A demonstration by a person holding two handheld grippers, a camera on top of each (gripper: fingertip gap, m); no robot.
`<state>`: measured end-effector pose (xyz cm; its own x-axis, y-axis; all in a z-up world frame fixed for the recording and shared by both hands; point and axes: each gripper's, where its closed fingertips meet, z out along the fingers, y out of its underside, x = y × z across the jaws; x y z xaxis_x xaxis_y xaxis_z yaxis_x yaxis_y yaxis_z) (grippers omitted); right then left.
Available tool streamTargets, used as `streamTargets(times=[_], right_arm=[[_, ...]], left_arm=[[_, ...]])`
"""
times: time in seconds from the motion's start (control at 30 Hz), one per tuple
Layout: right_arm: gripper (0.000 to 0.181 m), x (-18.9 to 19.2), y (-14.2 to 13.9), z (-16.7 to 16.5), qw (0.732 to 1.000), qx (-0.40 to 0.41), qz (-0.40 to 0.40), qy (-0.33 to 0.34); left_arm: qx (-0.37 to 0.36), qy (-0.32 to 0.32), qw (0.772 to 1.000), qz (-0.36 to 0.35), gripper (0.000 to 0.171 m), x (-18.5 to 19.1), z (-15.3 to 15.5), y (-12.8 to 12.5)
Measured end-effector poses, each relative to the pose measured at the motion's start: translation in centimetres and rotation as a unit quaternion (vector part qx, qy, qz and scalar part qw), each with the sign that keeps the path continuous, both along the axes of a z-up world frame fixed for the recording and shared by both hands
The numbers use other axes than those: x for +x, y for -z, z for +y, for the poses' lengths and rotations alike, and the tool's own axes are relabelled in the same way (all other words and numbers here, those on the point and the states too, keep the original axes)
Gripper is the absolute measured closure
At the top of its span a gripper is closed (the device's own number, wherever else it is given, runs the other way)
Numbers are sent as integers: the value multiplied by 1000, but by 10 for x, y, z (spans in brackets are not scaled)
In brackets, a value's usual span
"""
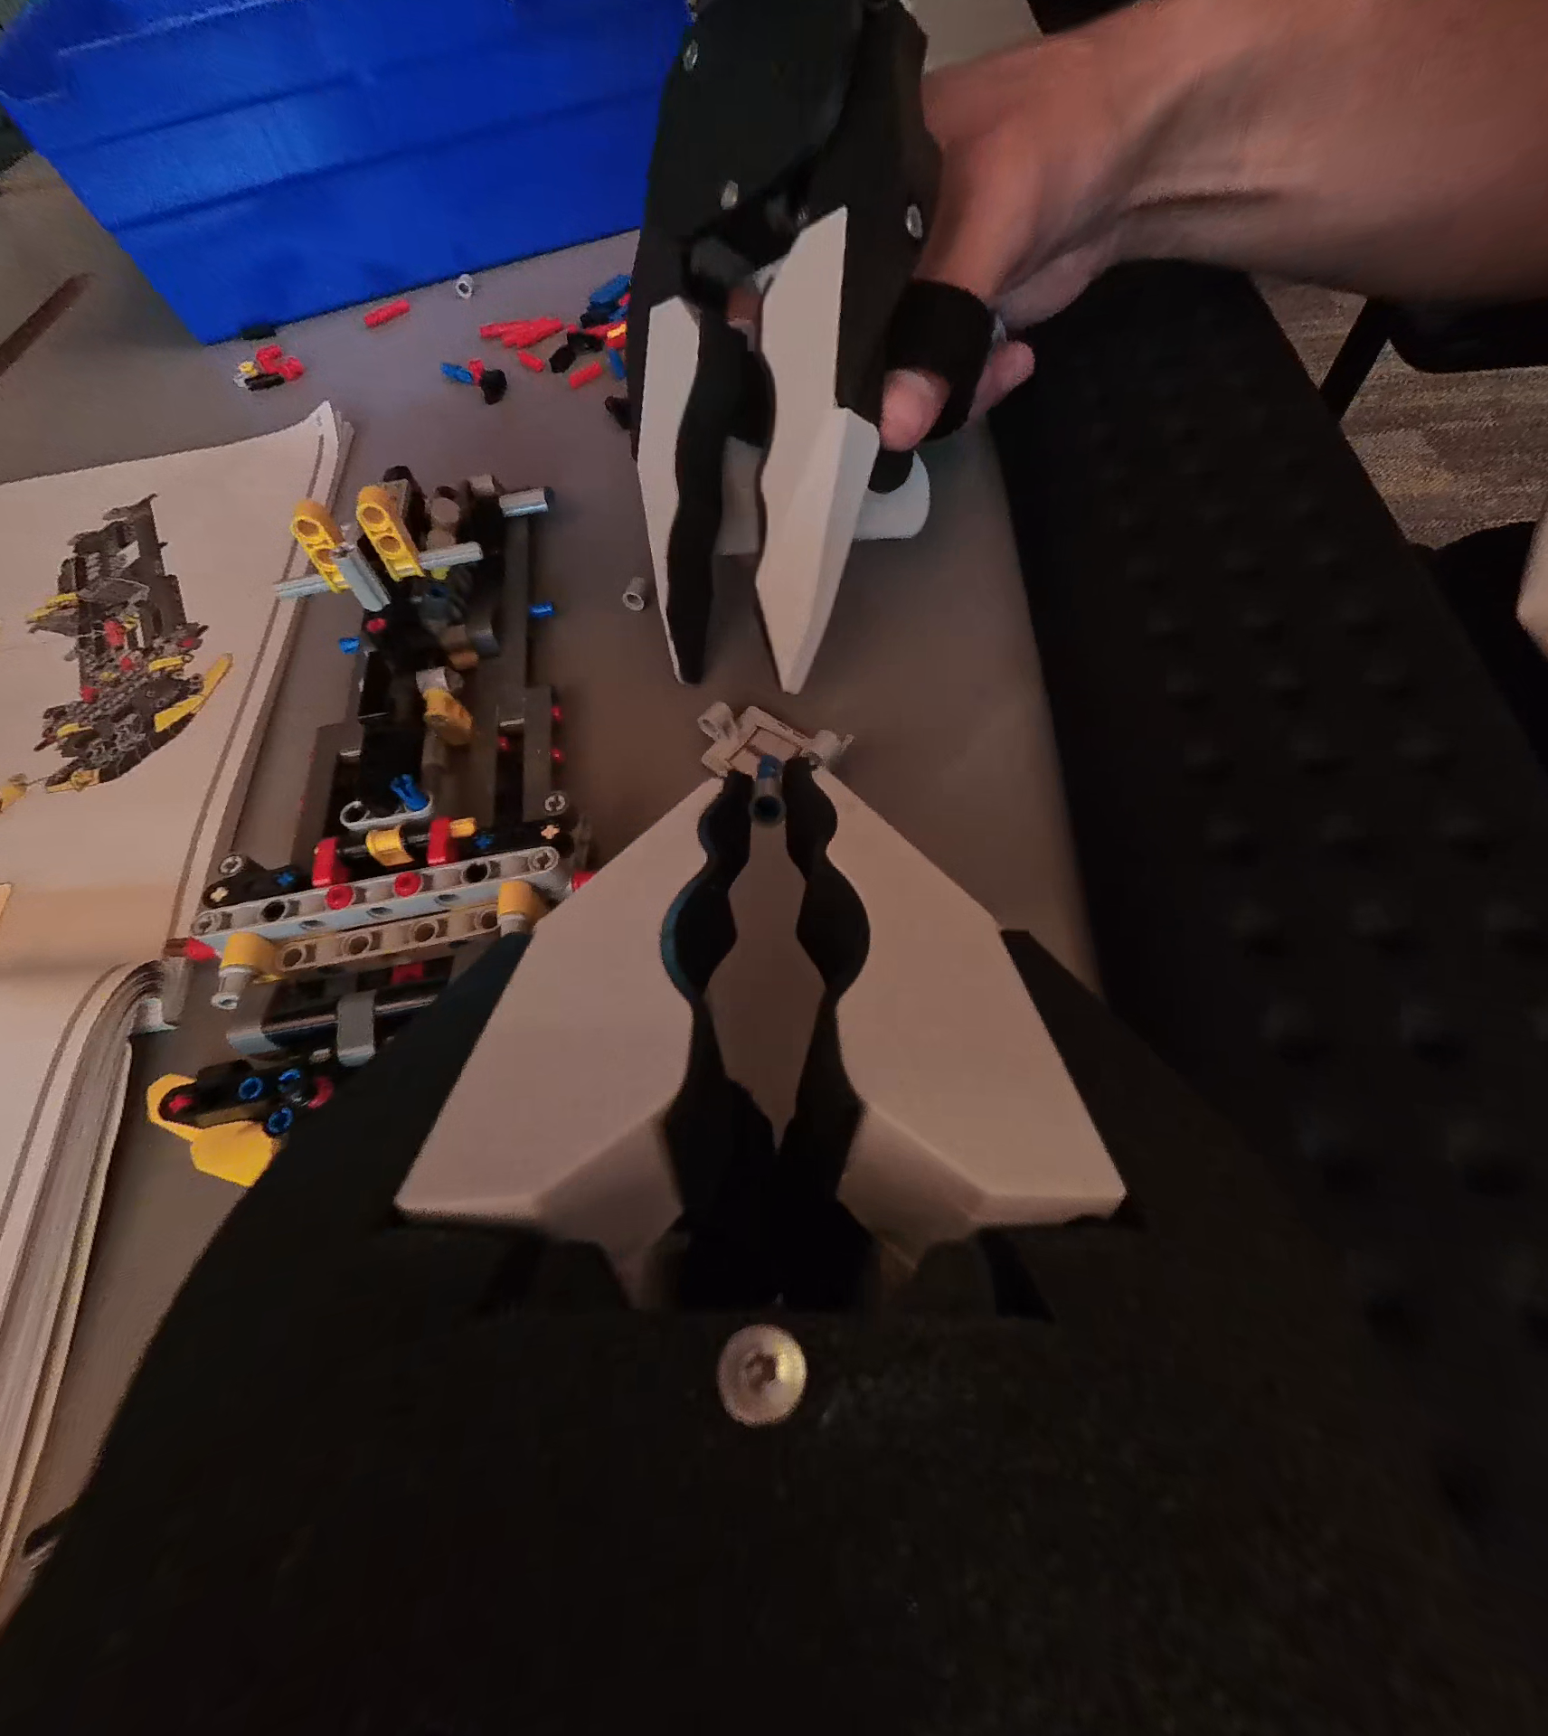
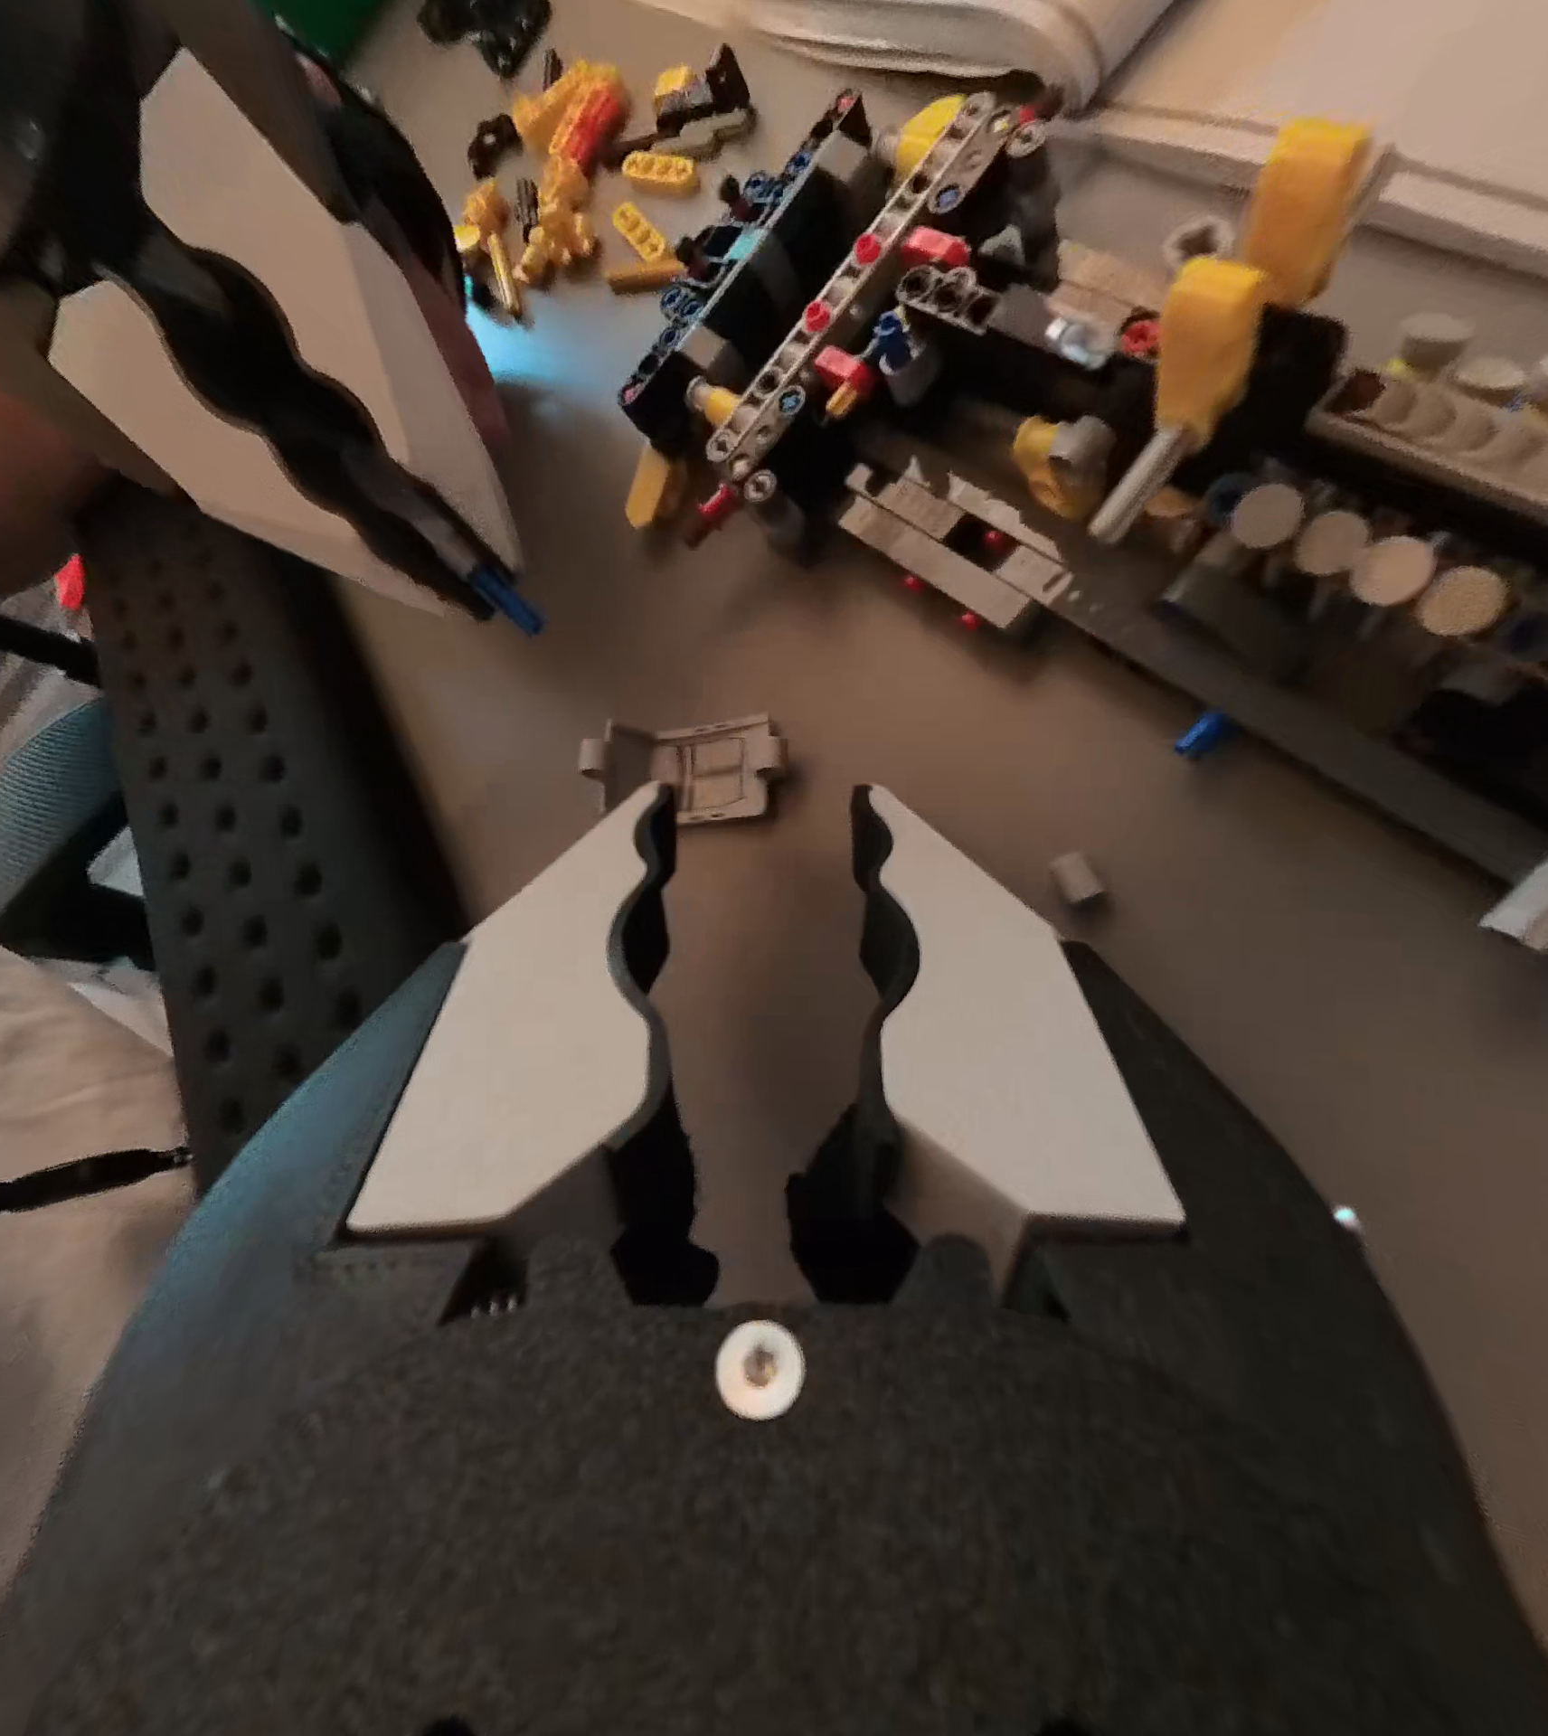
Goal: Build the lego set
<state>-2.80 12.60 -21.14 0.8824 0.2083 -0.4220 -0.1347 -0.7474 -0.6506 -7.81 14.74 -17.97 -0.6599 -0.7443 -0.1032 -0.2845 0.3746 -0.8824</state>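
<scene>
Left wrist view, own gripper: the left gripper (image 1: pixel 768 794) is closed on a small blue pin (image 1: pixel 766 787), pinched at the very tips with its hollow end facing the camera.
Left wrist view, ahead of the tips: a light grey frame piece (image 1: pixel 756 742) lies on the grey table (image 1: pixel 921 676), just beyond the pin; whether pin and frame touch cannot be told.
Left wrist view, farther ahead: the right gripper (image 1: pixel 737 681) points down at the table just past the frame piece, its fingers a little apart and nothing between them; a hand (image 1: pixel 1061 188) holds it.
Left wrist view, to the left: the partly built black, grey and yellow model (image 1: pixel 432 780) lies alongside the gripper, and left of that the open instruction booklet (image 1: pixel 94 676) with printed build pictures, which only this view shows clearly.
Left wrist view, far ahead: loose red, blue and black pins (image 1: pixel 554 348) in front of a blue bin (image 1: pixel 329 150).
Left wrist view, to the right: a black perforated chair back (image 1: pixel 1315 845).
Writing: none legible in either view.
Right wrist view, own gripper: the right gripper (image 2: pixel 763 808) is open wide and empty, its left finger tip over the near edge of the grey frame piece (image 2: pixel 704 766).
Right wrist view, upper left: the left gripper (image 2: pixel 493 592) with the blue pin (image 2: pixel 512 601) sticking out of its tips, above and apart from the frame.
Right wrist view, only here: a small grey bush (image 2: pixel 1078 878) right of the fingers, and a heap of yellow parts (image 2: pixel 564 197) beyond the model (image 2: pixel 892 376).
</scene>
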Motion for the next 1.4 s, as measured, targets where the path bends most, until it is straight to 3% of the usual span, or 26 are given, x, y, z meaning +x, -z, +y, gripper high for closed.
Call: streamTargets(times=[0.17, 0.33, 0.53, 0.7, 0.8, 1.03, 1.1, 1.17, 1.3, 1.4], right_arm=[[135, -15, -7, 8, 999, 23, -37, -6], [134, -22, 4, 12, 995, 22, -97, -26], [136, -29, 8, 14, 982, 32, -175, -62], [135, -34, -23, 8, 971, 93, -207, -76], [145, -52, -28, -6, 964, 95, -229, -93], [159, -64, 7, 1, 966, 12, -242, -90], [175, -59, 9, 6, 957, 25, -276, -85], [175, -53, 7, 10, 946, 46, -307, -88], [176, -55, -26, 18, 942, 160, -273, -114], [176, -63, -53, 20, 948, 233, -162, -144]], left_arm=[[9, -2, 1000, 10, 167, 0, 0, 4], [14, 10, 1000, 16, 167, -1, -6, 7], [73, 33, 996, 25, 167, -4, -12, 21], [47, -6, 999, -1, 167, -1, 7, 3], [35, -17, 999, -14, 167, 0, 12, -6], [42, 10, 999, -7, 167, -7, 2, -1], [31, 16, 999, 2, 167, -10, 1, -1], [2, 22, 1000, 7, 167, -13, -1, -7], [-80, 25, 996, -2, 167, -15, 3, -31], [-89, 25, 995, -38, 167, -16, 6, -43]])
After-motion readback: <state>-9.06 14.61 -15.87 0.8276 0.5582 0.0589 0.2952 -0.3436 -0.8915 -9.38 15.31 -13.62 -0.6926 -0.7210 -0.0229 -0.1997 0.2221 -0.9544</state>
